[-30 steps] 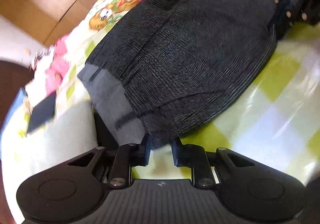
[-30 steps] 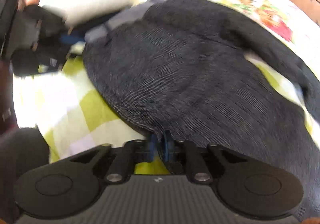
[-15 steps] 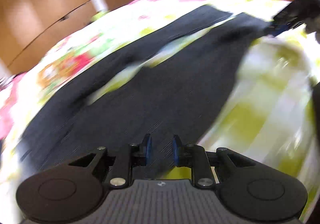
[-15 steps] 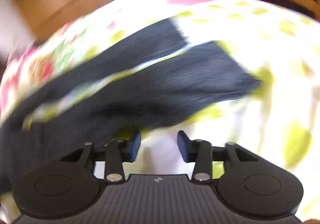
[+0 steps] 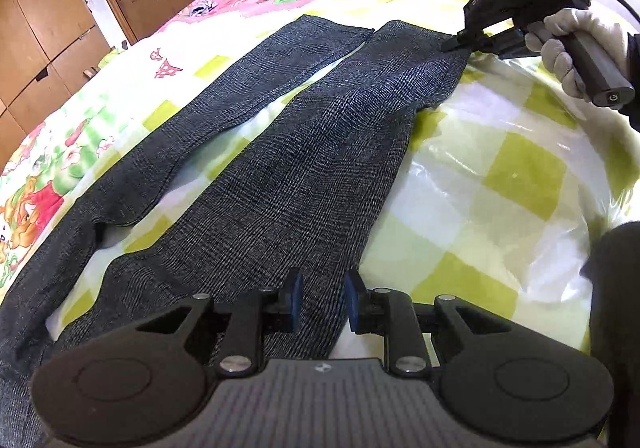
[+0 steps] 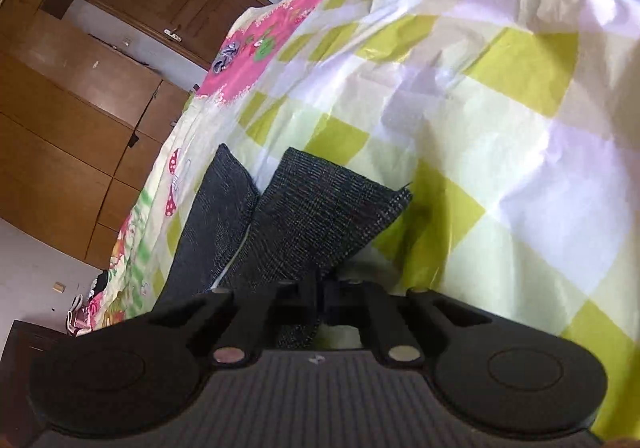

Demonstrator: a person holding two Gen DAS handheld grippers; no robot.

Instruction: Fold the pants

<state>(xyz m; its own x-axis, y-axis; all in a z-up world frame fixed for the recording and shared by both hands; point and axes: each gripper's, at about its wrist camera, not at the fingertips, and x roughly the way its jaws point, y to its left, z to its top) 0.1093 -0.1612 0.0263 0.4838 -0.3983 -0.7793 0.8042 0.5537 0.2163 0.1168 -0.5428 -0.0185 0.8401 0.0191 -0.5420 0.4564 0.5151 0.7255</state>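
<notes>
Pants [image 5: 304, 152] flat on checked bedsheet [image 5: 500, 176], legs apart. Left gripper [image 5: 319, 302] parted over near leg (gripping nothing). Right gripper [image 5: 452, 45] pinched closed on leg hem.

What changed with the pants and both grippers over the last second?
The right gripper let go of the bunched pants, opened, moved to the near leg's hem and shut on it. The left gripper swung to face along the legs; the pants now lie lengthwise. Left jaws stayed open; the bedsheet is unchanged.
</notes>
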